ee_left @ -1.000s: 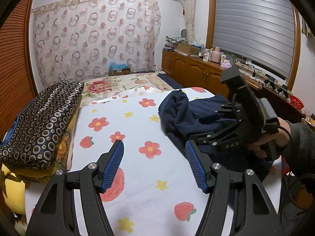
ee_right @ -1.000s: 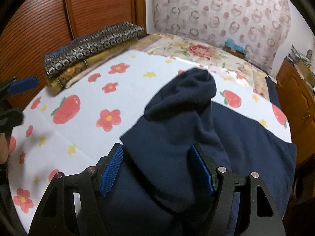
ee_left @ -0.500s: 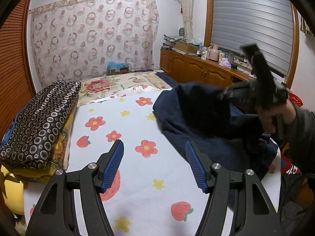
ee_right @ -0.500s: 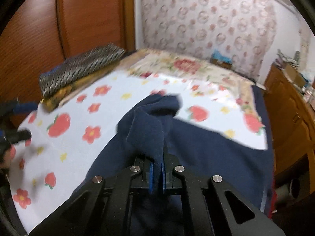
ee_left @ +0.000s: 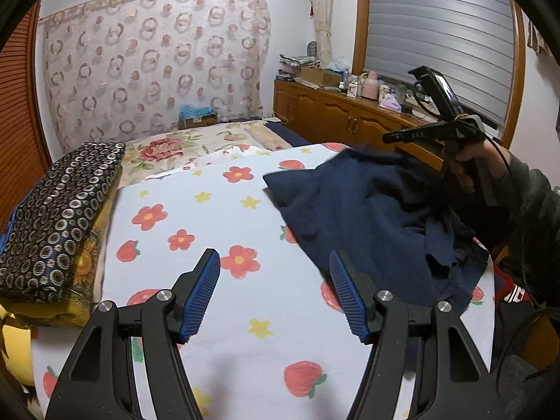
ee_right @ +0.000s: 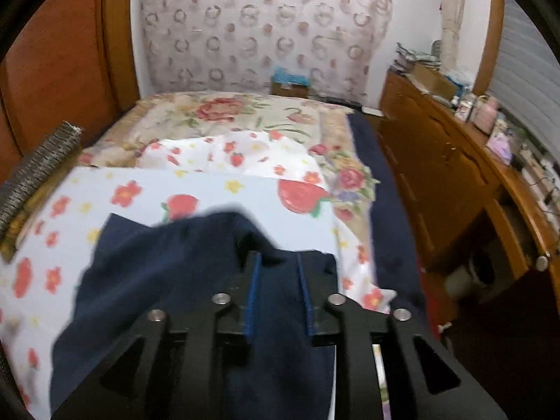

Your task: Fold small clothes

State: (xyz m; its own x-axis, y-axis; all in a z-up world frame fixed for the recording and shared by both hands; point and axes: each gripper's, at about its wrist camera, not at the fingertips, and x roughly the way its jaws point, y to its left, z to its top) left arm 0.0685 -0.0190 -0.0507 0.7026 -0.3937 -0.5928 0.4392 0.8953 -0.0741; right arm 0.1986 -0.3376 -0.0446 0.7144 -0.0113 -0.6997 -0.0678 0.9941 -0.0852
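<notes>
A white sheet [ee_left: 217, 231] with red flowers and strawberries covers the bed. At its left edge lies a dark folded blanket [ee_left: 59, 210] with ring pattern, on a yellow one [ee_left: 84, 273]. Behind hangs a curtain [ee_left: 154, 70] with circles. A wooden cabinet [ee_left: 336, 115] stands under the blinds [ee_left: 437, 24].

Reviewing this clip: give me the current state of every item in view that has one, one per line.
navy garment: unfolded, bunched in a heap on the sheet.
left gripper: open, empty, above the strawberry sheet.
right gripper: jaws opening, navy cloth showing between the pads; whether they touch it is unclear.
patterned bedding stack: folded, at the bed's edge.
window blind: lowered.
cabinet doors: closed.
</notes>
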